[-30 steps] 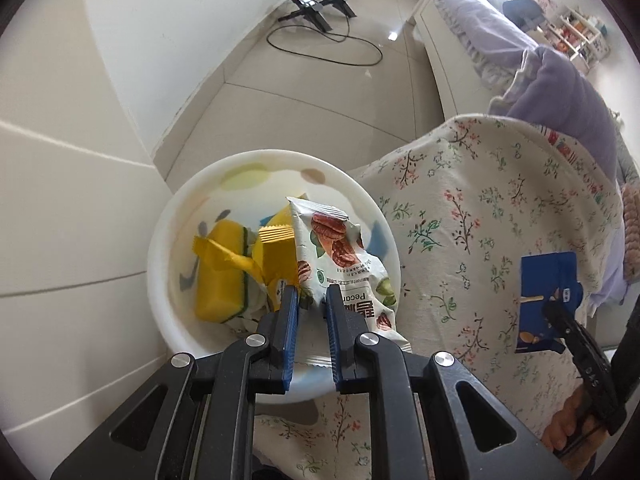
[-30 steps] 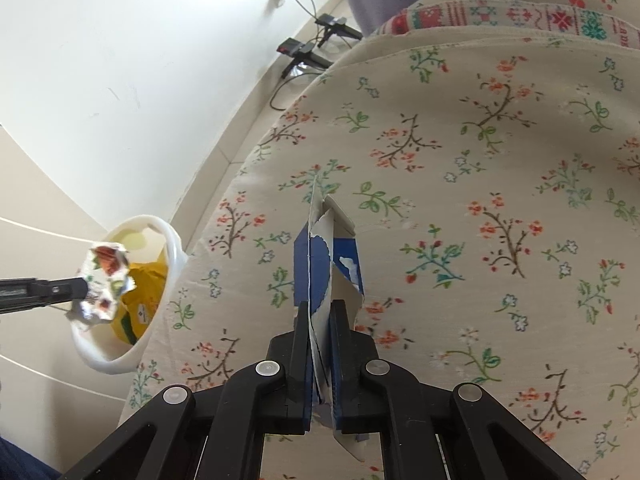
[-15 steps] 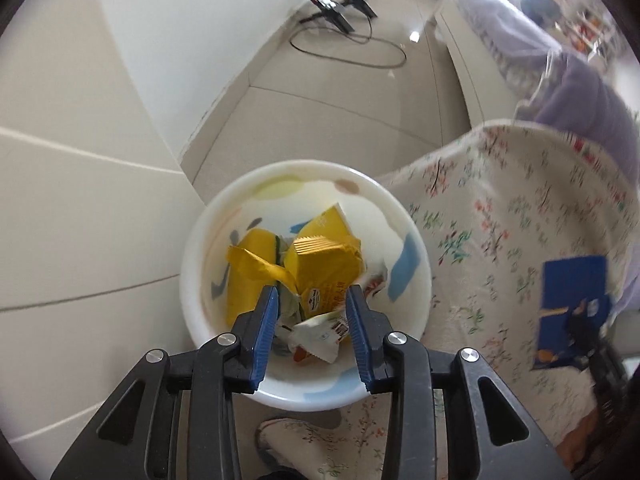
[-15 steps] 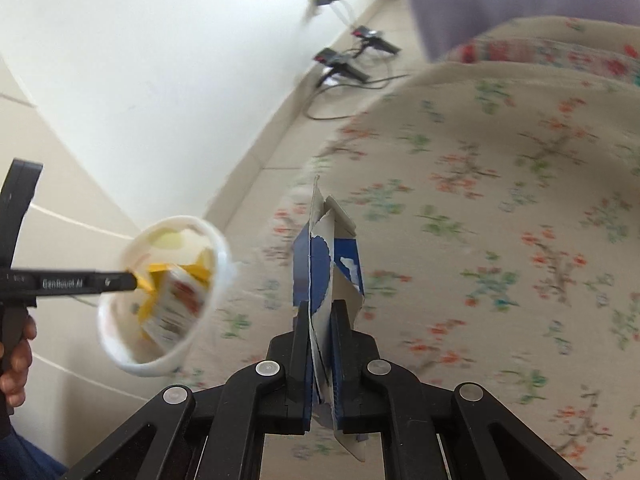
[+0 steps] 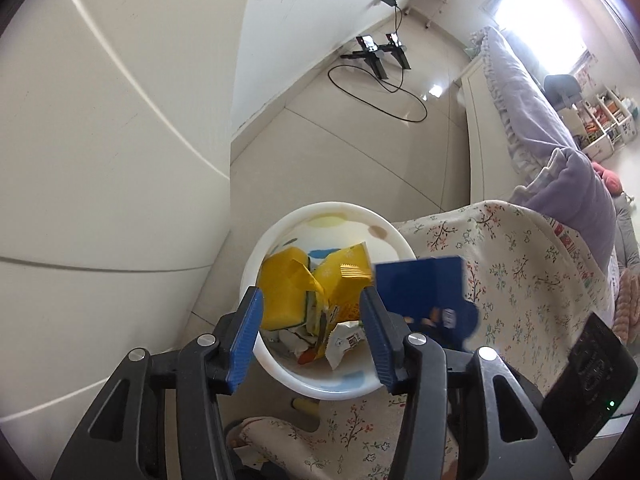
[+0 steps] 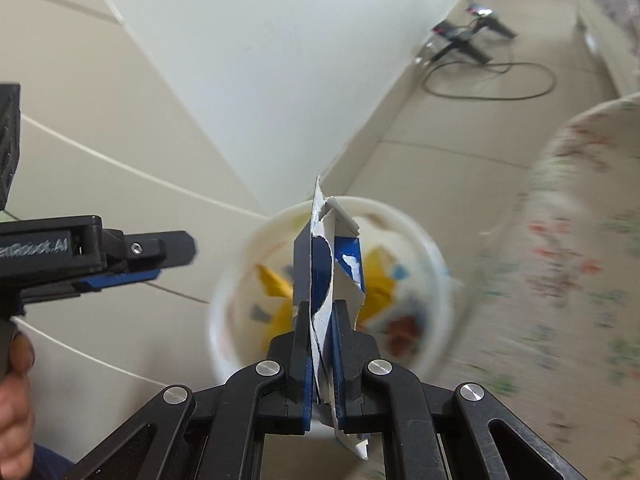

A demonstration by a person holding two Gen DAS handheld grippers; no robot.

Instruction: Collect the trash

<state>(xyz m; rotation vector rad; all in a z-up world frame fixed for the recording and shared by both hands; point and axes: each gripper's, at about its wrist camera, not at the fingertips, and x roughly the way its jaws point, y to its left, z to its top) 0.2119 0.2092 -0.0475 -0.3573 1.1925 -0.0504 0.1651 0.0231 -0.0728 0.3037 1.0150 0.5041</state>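
In the left wrist view, we saw the left gripper (image 5: pixel 313 330) poised above a white bin (image 5: pixel 256 268) that stood on the pale tiled floor (image 5: pixel 328 160) just beside a surface draped in a floral cloth (image 5: pixel 520 264). Its blue-padded jaws stood spread and had just been opening, with nothing between them. Below them, inside the bin, lay yellow snack wrappers (image 5: pixel 292 288) and a crumpled white wrapper (image 5: pixel 344 340). A torn blue carton (image 5: pixel 424 292) hung at the bin's right rim, partly over the opening, and a black part of the other tool (image 5: pixel 588 376) showed at the lower right. Far off on the floor we made out a black stand (image 5: pixel 380 54) with a looped cable (image 5: pixel 384 96), and a bed with a lilac cover (image 5: pixel 532 88).

In the right wrist view, the right gripper (image 6: pixel 322 344) had its jaws pressed tight on the blue carton (image 6: pixel 320 264), which stood edge-on and upright between the pads, torn white at the top. The carton hung directly above the white bin (image 6: pixel 432 256), which was blurred; yellow wrappers (image 6: pixel 276 284) showed inside. The left gripper (image 6: pixel 160 256) reached in from the left, just beside the bin's rim, with a hand (image 6: pixel 14 396) on its grip. The floral cloth (image 6: pixel 568 272) smeared across the right side.
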